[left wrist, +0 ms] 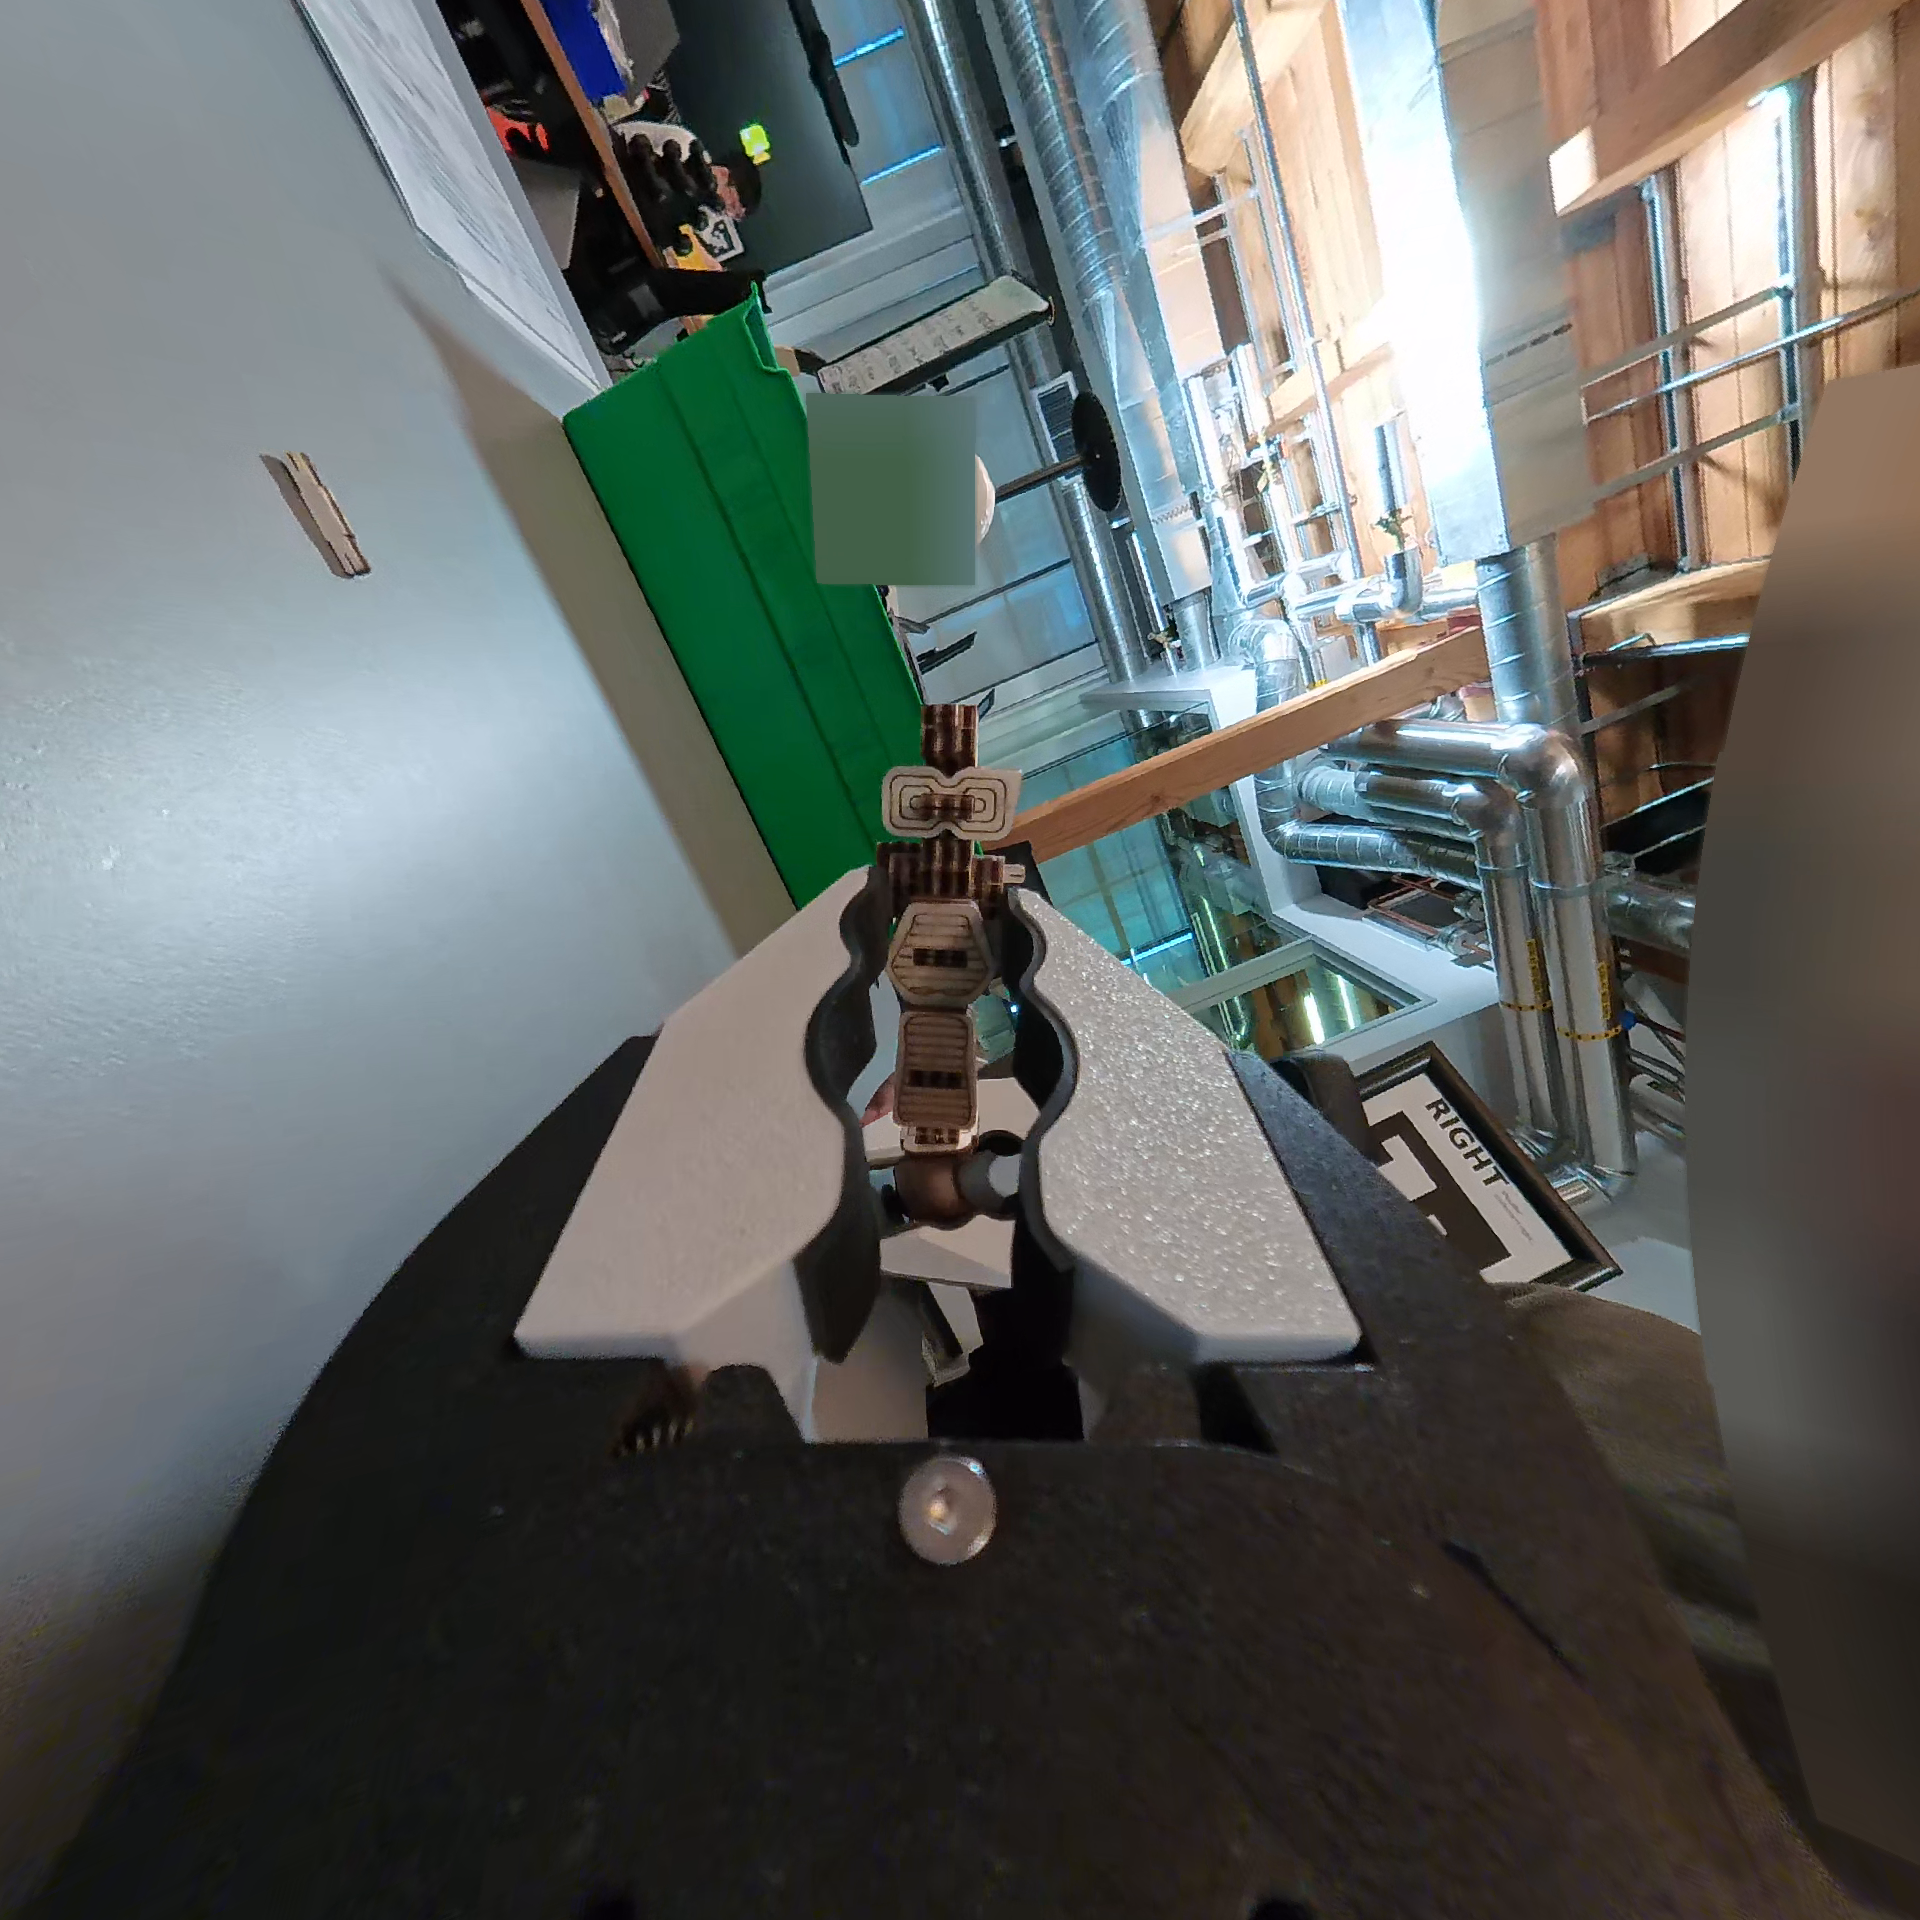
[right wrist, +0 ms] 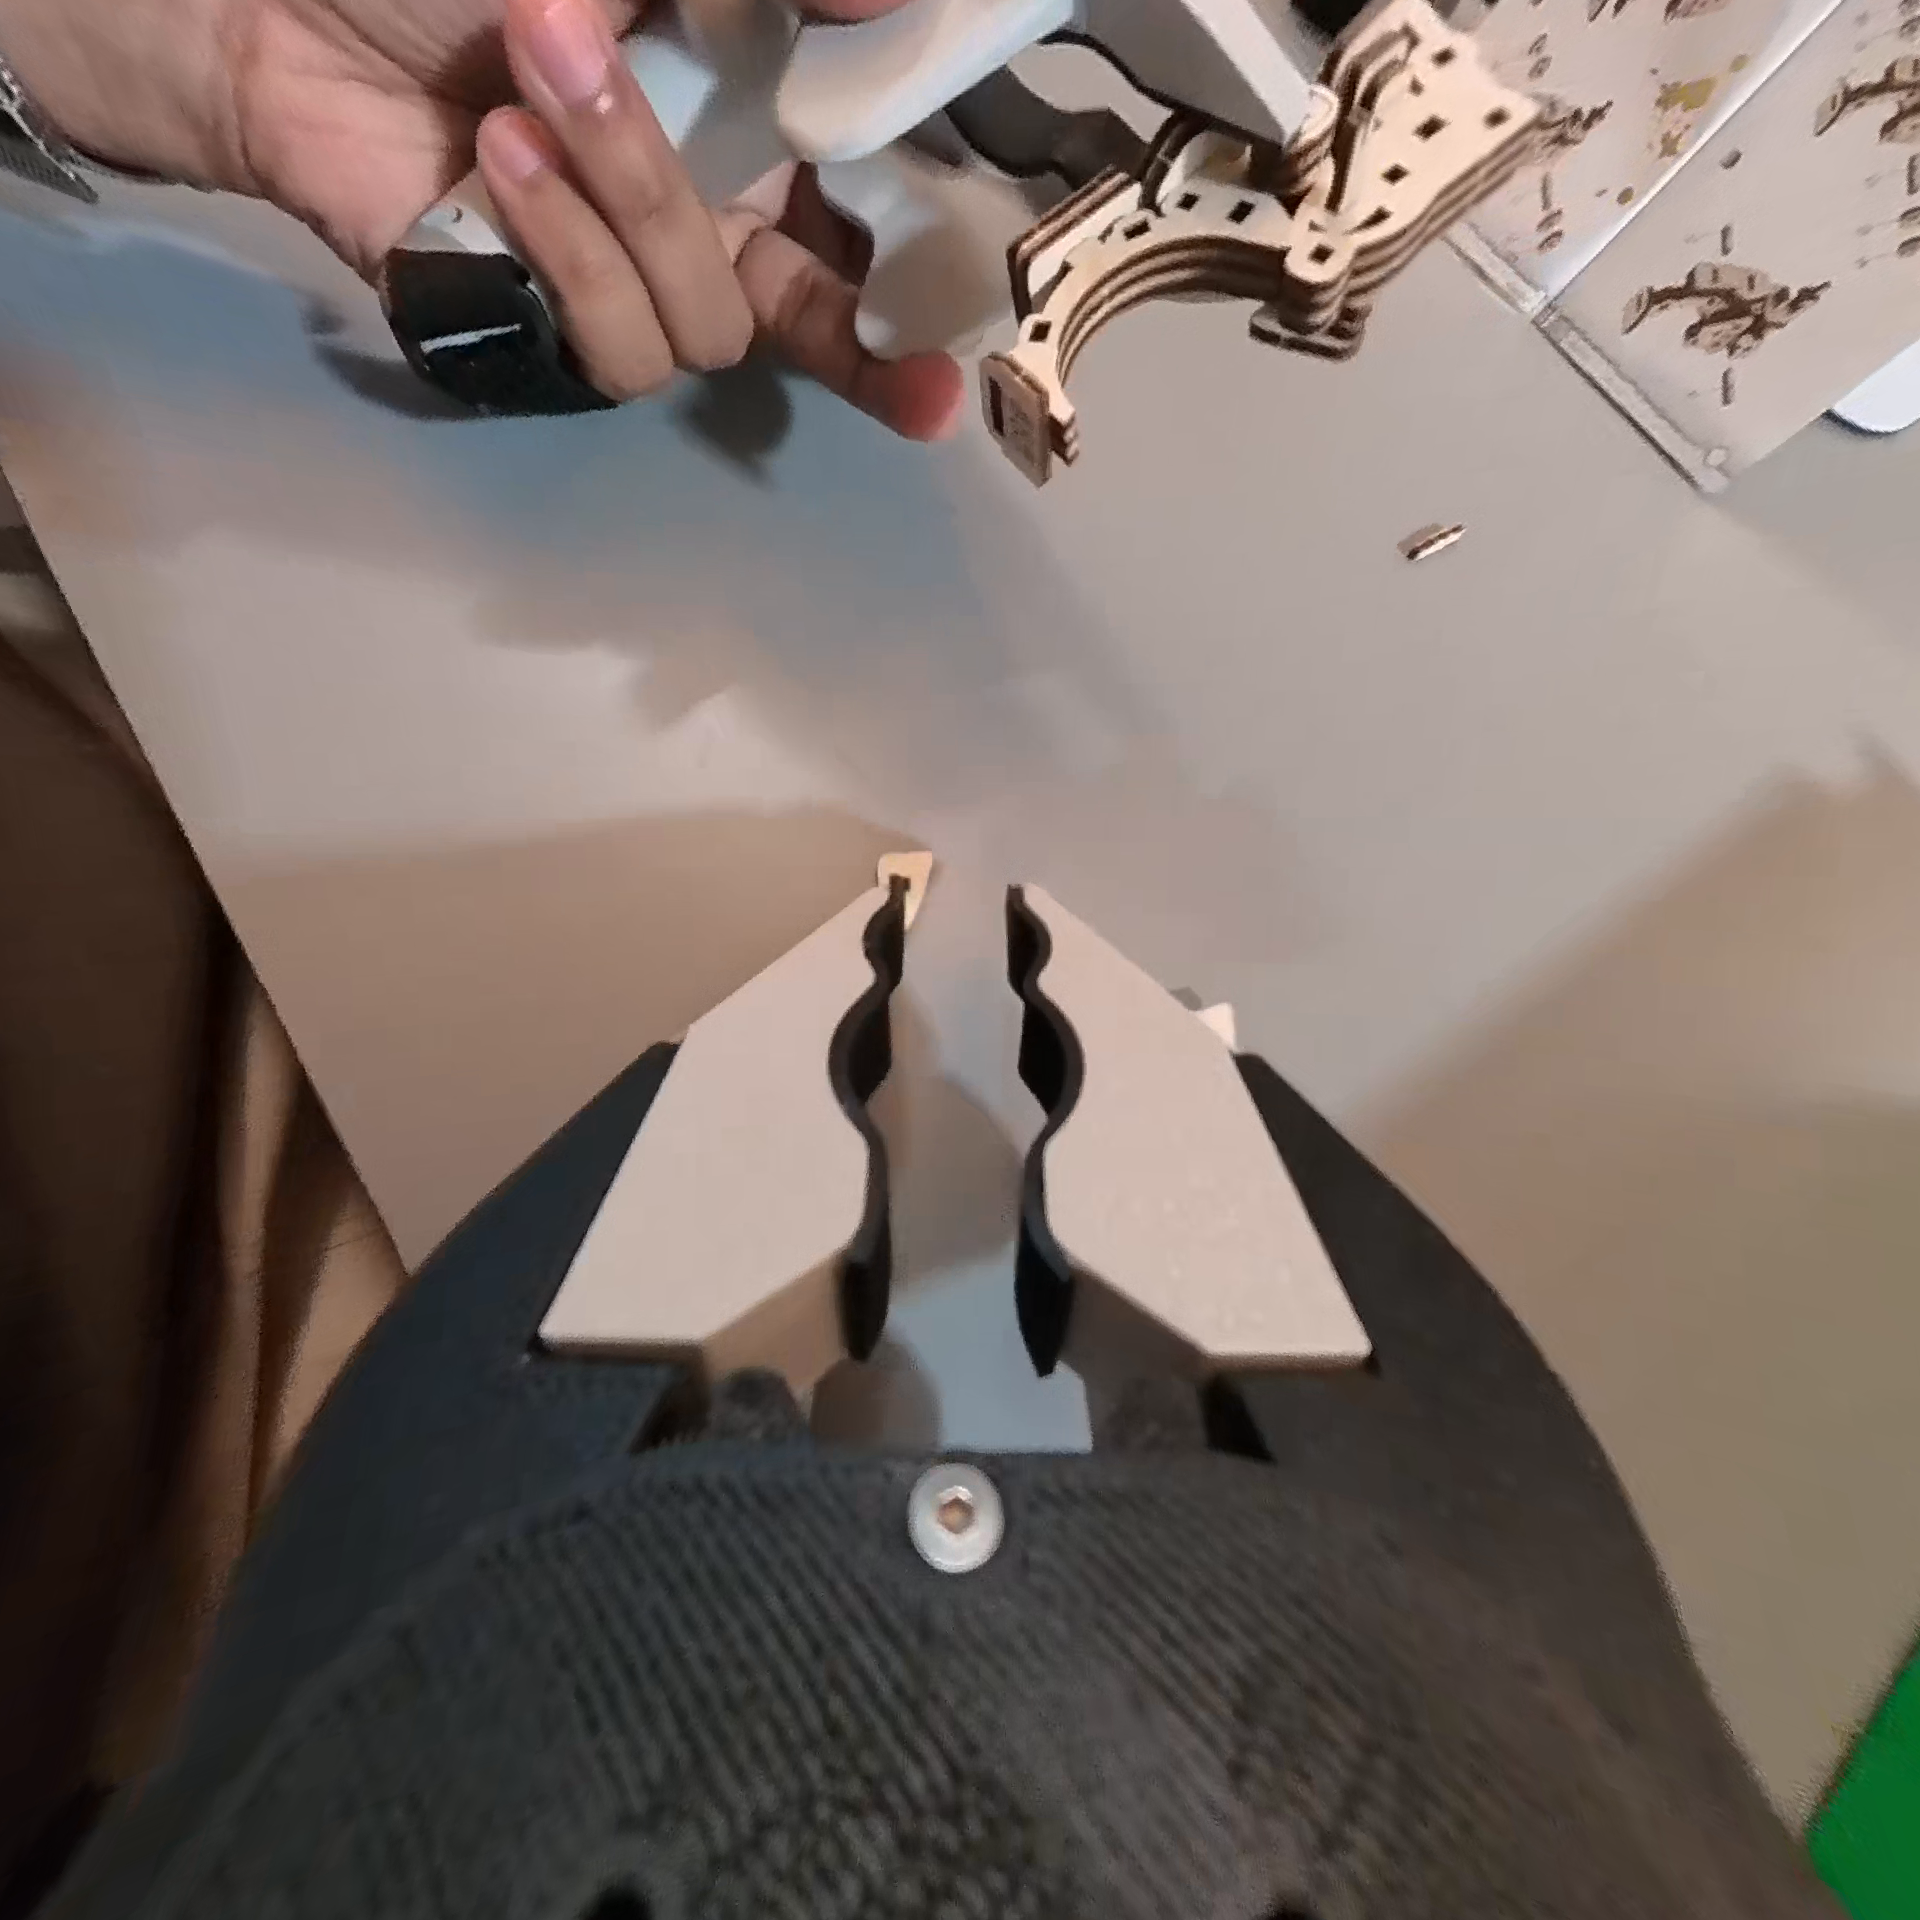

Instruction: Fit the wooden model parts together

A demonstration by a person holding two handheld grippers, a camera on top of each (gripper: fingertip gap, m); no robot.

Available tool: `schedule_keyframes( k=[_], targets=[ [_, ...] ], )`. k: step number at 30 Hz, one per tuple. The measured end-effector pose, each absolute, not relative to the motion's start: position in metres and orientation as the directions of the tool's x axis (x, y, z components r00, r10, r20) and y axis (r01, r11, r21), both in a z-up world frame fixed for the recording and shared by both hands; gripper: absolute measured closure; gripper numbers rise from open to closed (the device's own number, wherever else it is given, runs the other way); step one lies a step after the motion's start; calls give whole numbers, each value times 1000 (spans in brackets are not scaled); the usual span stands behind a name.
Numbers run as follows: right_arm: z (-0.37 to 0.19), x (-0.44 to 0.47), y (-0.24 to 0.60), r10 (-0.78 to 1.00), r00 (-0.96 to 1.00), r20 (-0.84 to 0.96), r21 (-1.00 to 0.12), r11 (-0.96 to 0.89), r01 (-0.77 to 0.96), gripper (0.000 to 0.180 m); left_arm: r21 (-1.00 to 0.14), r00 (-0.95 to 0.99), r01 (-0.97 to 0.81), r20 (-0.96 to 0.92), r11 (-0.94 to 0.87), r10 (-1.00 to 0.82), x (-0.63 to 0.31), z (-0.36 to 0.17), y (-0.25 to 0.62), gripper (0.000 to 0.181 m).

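My left gripper (left wrist: 940, 894) is shut on the wooden model (left wrist: 935, 966), a stack of laser-cut layers with engraved end plates, and holds it up off the table. In the right wrist view the same model (right wrist: 1247, 218) hangs above the table at the top, with a curved arm that ends in a small plate (right wrist: 1023, 416). My right gripper (right wrist: 956, 894) is open low over the table. A small tan wooden piece (right wrist: 906, 878) sits at its left fingertip; I cannot tell if it touches. Another small wooden piece (right wrist: 1432, 541) lies loose on the table and also shows in the left wrist view (left wrist: 317, 514).
A person's hand (right wrist: 623, 208) holds the left gripper at the upper left. Punched-out wooden sheets (right wrist: 1714, 260) lie at the table's far right. A green bin (left wrist: 727, 582) stands at the table's far edge. The grey table (right wrist: 1351, 831) spreads between the grippers. Some 12 centimeters of space lies between my two pairs of fingers. From my left tips it is roughly 12 centimeters to the small wooden piece (right wrist: 1432, 541); from my right, 20 centimeters. My left wrist view (left wrist: 296, 506) looks at it from another angle.
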State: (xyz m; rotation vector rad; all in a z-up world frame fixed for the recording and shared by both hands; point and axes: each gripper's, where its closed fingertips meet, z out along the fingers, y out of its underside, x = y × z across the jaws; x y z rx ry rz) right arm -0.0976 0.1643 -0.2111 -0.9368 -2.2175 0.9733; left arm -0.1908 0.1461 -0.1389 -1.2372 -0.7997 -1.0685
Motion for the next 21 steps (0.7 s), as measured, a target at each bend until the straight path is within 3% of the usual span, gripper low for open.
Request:
schedule_keyframes(
  k=[10,21],
  targets=[
    [-221,-93,154,764,-637,102,-755,477,451,178,-332,324,943,925,-6,-200,-191,-139,146,163],
    [-220,-97,156,790,-609,71,-762,437,478,160,-340,333,940,921,0,-201,-190,-138,145,163]
  ],
)
